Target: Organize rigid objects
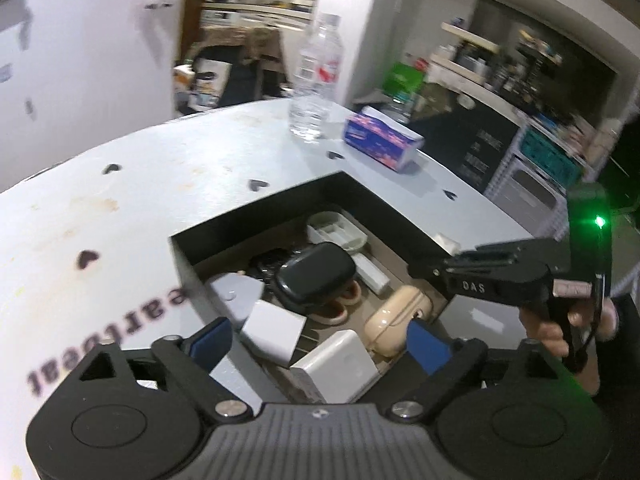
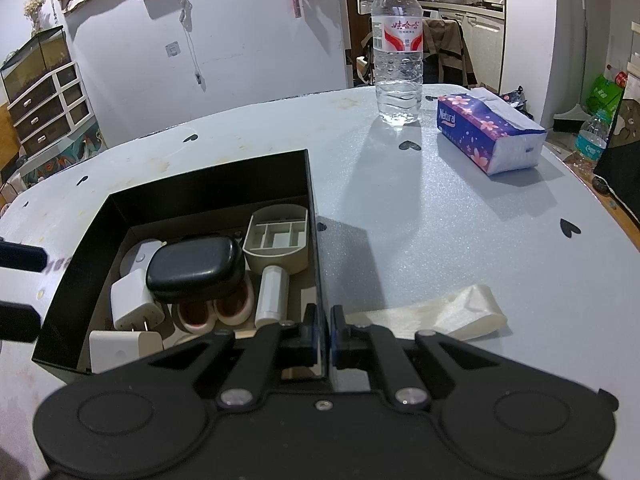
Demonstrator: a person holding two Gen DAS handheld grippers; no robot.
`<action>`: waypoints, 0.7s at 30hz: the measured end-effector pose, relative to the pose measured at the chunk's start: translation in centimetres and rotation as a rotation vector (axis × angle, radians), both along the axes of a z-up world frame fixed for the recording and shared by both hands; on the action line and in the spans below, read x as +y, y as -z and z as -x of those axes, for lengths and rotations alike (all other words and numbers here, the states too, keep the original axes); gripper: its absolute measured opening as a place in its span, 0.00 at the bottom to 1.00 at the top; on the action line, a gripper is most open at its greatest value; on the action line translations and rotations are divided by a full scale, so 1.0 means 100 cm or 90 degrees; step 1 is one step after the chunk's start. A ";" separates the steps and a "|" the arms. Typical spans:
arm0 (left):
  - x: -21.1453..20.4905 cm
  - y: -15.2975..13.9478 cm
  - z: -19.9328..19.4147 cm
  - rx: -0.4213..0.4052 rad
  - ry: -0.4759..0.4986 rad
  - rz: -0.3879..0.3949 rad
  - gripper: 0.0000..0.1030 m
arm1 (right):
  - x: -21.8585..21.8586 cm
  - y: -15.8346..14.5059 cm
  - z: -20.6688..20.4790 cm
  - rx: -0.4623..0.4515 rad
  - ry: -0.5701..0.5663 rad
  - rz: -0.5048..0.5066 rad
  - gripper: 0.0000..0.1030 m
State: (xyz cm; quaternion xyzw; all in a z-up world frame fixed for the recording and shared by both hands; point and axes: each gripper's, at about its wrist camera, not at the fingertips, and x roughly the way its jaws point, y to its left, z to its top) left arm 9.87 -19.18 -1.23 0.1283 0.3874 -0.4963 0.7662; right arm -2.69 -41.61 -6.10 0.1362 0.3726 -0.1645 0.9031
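A black open box (image 2: 208, 178) sits on the white table and holds several small rigid items: a black oval case (image 2: 196, 266), white chargers (image 2: 134, 300), a beige divided tray (image 2: 278, 238), a white tube (image 2: 273, 294) and a beige earbud case (image 1: 394, 318). My right gripper (image 2: 323, 330) is shut on the box's right wall near its front corner. It also shows in the left wrist view (image 1: 444, 268). My left gripper (image 1: 316, 340) is open and empty, just above the box's near end, over the white chargers (image 1: 336, 364).
A clear water bottle (image 2: 398, 56) and a purple tissue pack (image 2: 490, 132) stand at the table's far right. A crumpled white plastic bag (image 2: 460, 314) lies just right of the box. The table edge (image 2: 600, 196) drops off at right.
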 end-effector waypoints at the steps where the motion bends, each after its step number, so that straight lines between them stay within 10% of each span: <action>1: 0.002 -0.002 0.001 -0.001 -0.014 -0.001 0.95 | 0.000 0.000 0.000 0.000 -0.001 -0.001 0.06; 21: 0.023 -0.015 0.033 -0.082 -0.260 0.000 1.00 | 0.005 -0.029 0.020 -0.050 0.005 0.036 0.21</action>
